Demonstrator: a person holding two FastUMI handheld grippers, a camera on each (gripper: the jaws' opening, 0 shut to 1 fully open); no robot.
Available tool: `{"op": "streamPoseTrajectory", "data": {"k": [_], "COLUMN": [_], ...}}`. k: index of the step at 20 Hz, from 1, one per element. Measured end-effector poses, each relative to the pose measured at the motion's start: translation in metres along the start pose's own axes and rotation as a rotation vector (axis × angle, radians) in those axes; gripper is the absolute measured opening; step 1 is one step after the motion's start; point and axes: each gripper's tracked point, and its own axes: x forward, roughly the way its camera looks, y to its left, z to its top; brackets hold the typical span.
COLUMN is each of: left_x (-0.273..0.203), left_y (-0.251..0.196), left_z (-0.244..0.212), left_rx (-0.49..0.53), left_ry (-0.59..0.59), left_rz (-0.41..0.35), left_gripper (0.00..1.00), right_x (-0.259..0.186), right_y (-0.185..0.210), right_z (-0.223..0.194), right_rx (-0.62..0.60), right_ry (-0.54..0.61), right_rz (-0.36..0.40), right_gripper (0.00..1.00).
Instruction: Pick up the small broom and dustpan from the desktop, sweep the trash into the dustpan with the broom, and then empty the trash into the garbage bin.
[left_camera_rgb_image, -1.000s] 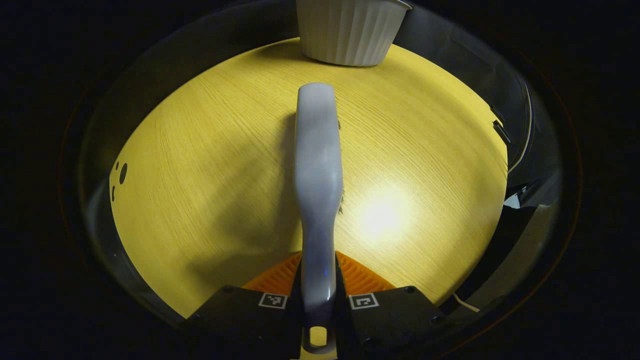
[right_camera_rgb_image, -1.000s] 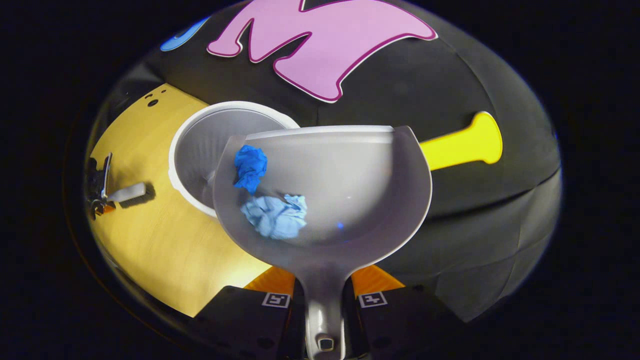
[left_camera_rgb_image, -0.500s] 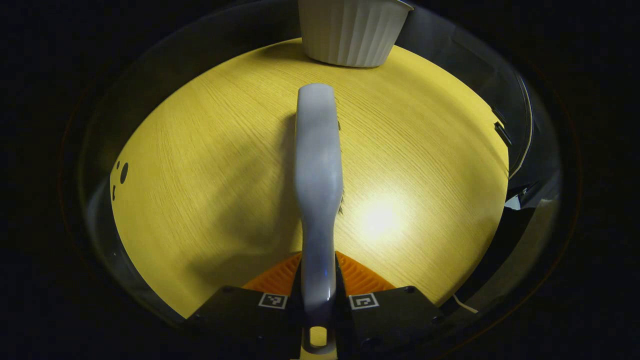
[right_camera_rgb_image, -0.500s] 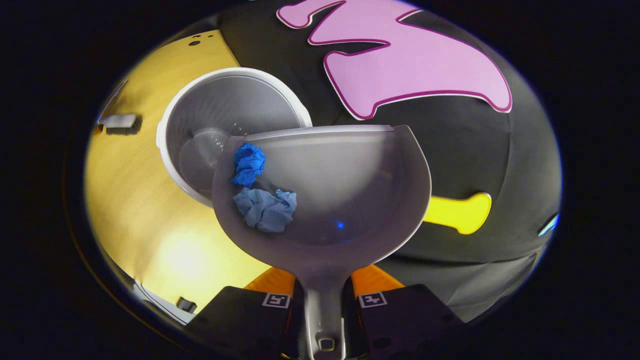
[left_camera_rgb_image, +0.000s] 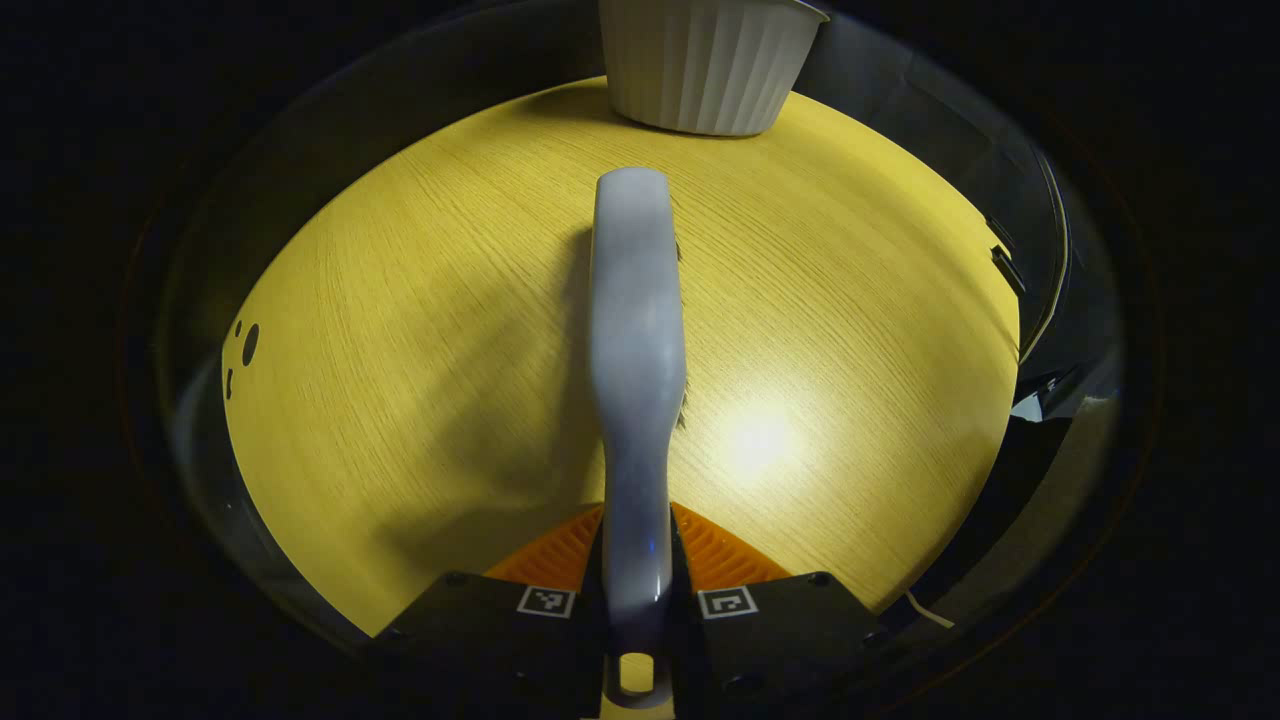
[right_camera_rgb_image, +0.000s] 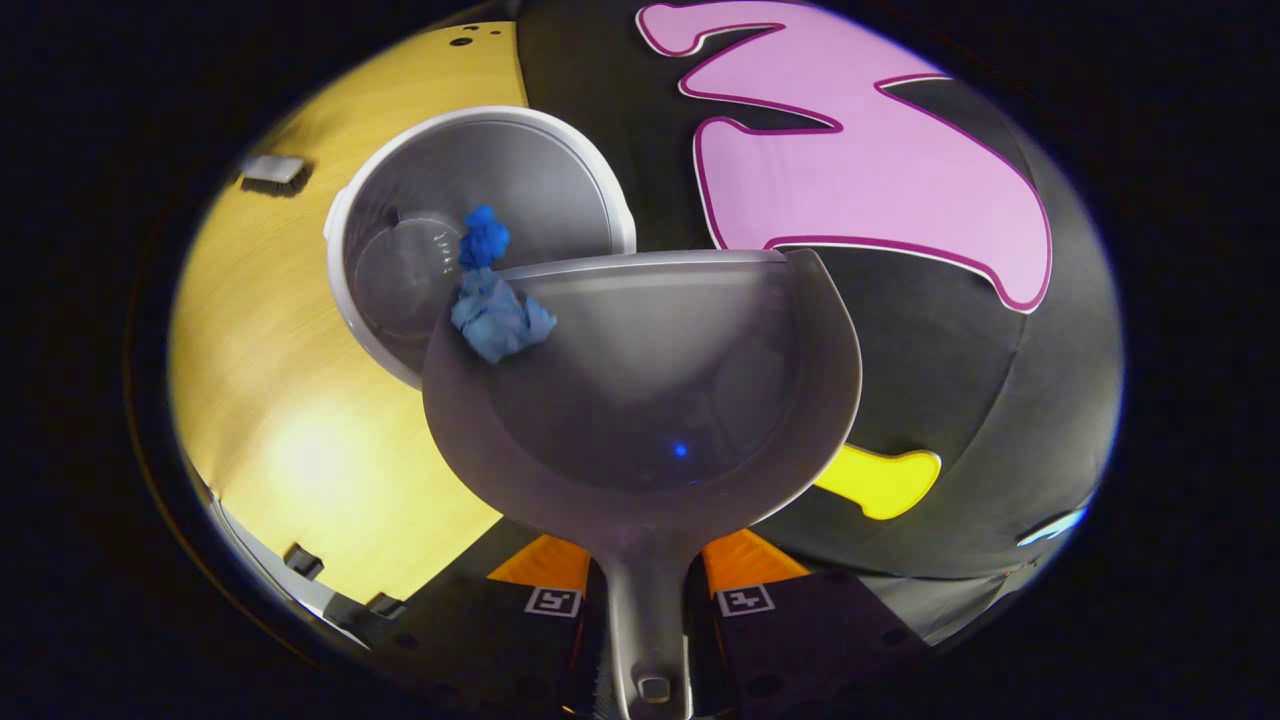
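The right gripper (right_camera_rgb_image: 645, 585) clamps the dustpan (right_camera_rgb_image: 640, 400) handle; 2 blue paper balls (right_camera_rgb_image: 490, 300) sit at its lip over the white garbage bin (right_camera_rgb_image: 580, 180). Tip slowly. The left gripper (left_camera_rgb_image: 637, 590) clamps the small broom (left_camera_rgb_image: 635, 330).

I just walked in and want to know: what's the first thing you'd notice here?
Two blue paper wads sliding off the front lip of the grey dustpan, which the right gripper tips over the white bin. In the left gripper view, the left gripper holds the small broom over the yellow desktop.

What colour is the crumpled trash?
Blue: the crumpled trash, best seen in right gripper view.
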Motion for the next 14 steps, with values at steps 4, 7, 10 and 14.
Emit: {"op": "streamPoseTrajectory", "data": {"k": [4,7,10,14], "left_x": [0.0,0.0,0.0,0.0], "left_y": [0.0,0.0,0.0,0.001], "left_z": [0.0,0.0,0.0,0.0], "left_rx": [-0.002,-0.003,-0.003,-0.005], "left_ry": [0.001,0.002,0.005,0.006], "left_rz": [0.003,0.004,0.005,0.007], "left_gripper": [0.34,0.34,0.34,0.34], "right_x": [0.0,-0.001,-0.001,-0.007], "right_y": [0.0,0.001,0.005,0.025], "right_z": [0.001,0.0,-0.001,-0.001], "right_rx": [-0.003,0.014,0.128,0.365], "right_ry": [-0.008,-0.015,-0.034,-0.071], "right_rz": [-0.008,0.0,0.044,0.148], "right_gripper": [0.34,0.34,0.34,0.34]}}
